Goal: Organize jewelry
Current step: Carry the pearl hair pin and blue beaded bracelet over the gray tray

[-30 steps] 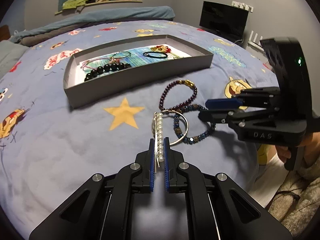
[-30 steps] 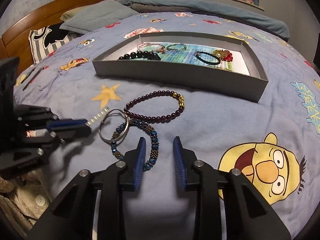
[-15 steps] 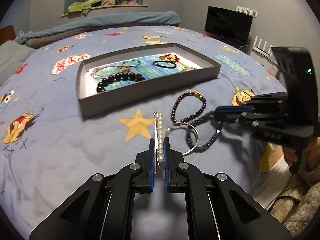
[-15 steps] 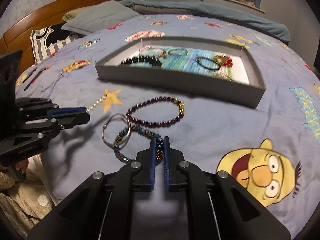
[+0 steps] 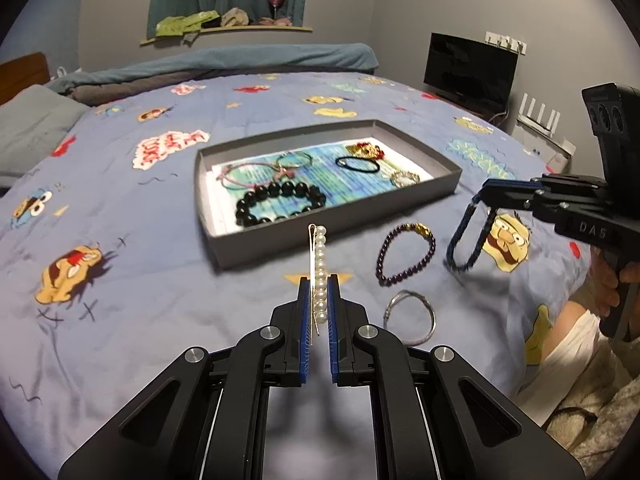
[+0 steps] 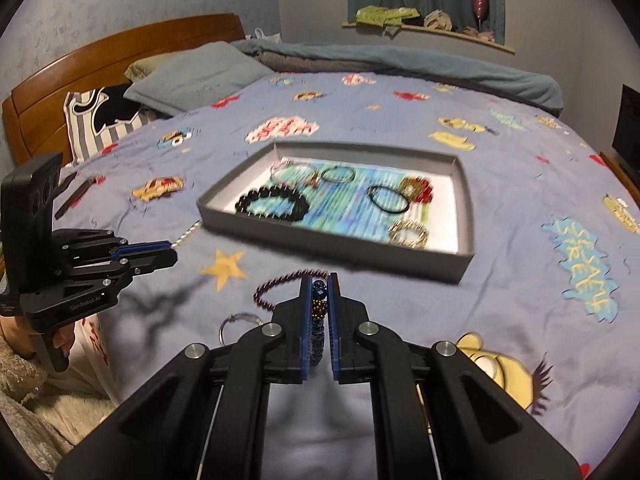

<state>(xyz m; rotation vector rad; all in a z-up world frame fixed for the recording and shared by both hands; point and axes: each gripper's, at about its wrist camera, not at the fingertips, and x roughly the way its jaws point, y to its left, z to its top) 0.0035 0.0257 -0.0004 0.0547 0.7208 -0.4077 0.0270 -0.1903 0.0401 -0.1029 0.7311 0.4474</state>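
My left gripper [image 5: 319, 280] is shut on a white pearl hair clip [image 5: 319, 256] and holds it above the bedspread, just short of the grey tray [image 5: 424, 196]. My right gripper [image 6: 319, 280] is shut on a blue beaded bracelet [image 6: 319, 300], which hangs as a loop below its tips in the left wrist view [image 5: 466, 236]. A purple bead bracelet [image 5: 404, 254] and a silver ring bangle [image 5: 409, 317] lie on the bed. The tray [image 6: 336, 246] holds a black bead bracelet [image 6: 272, 204], thin bangles, a black band and gold pieces.
The bed is covered by a blue cartoon-print spread [image 5: 120, 280]. Pillows [image 6: 192, 76] and a wooden headboard [image 6: 72, 76] are at the far left in the right wrist view. A monitor [image 5: 470, 72] stands beyond the bed's right side.
My right gripper closed on the blue beaded bracelet and lifted it off the bed. My left gripper rose and moved toward the tray with the pearl clip held.
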